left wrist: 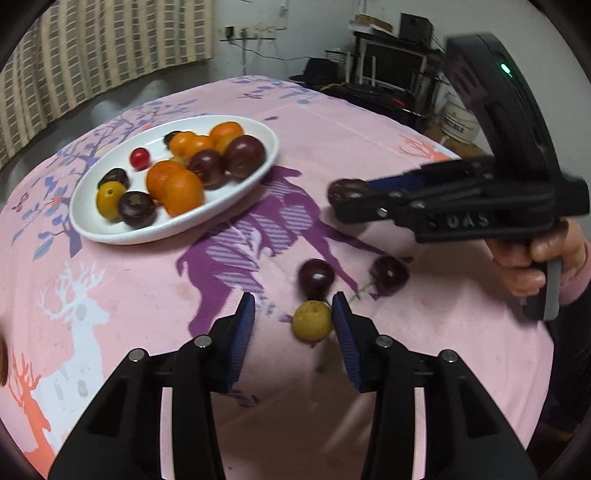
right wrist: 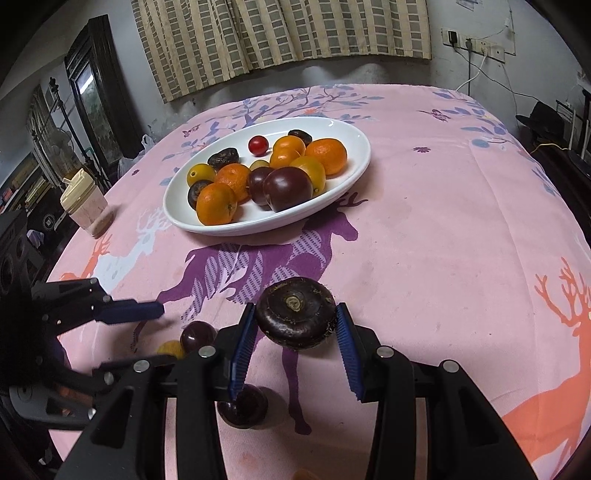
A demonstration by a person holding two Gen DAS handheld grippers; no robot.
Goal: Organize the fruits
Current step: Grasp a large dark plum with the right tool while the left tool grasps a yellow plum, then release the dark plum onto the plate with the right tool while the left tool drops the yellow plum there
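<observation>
A white oval plate [left wrist: 258, 171] [right wrist: 354, 173] holds several oranges, dark plums, small yellow fruits and a red cherry tomato [right wrist: 258, 144]. My right gripper [right wrist: 295, 325] [left wrist: 341, 199] is shut on a dark brown water chestnut [right wrist: 295, 314] [left wrist: 345, 190] and holds it above the pink cloth. My left gripper [left wrist: 293, 314] [right wrist: 162, 332] is open, low over the cloth, its right finger beside a small yellow fruit [left wrist: 312, 320] [right wrist: 170, 348]. A dark plum [left wrist: 316, 277] [right wrist: 197, 334] lies just beyond it. Another dark fruit [left wrist: 389, 275] [right wrist: 243, 406] lies to the right.
A lidded cup [right wrist: 83, 206] stands at the table's left edge. The pink deer-print tablecloth [right wrist: 443, 240] covers the round table. Shelves and a monitor [left wrist: 391, 61] stand beyond the far edge. A curtain [right wrist: 280, 33] hangs behind.
</observation>
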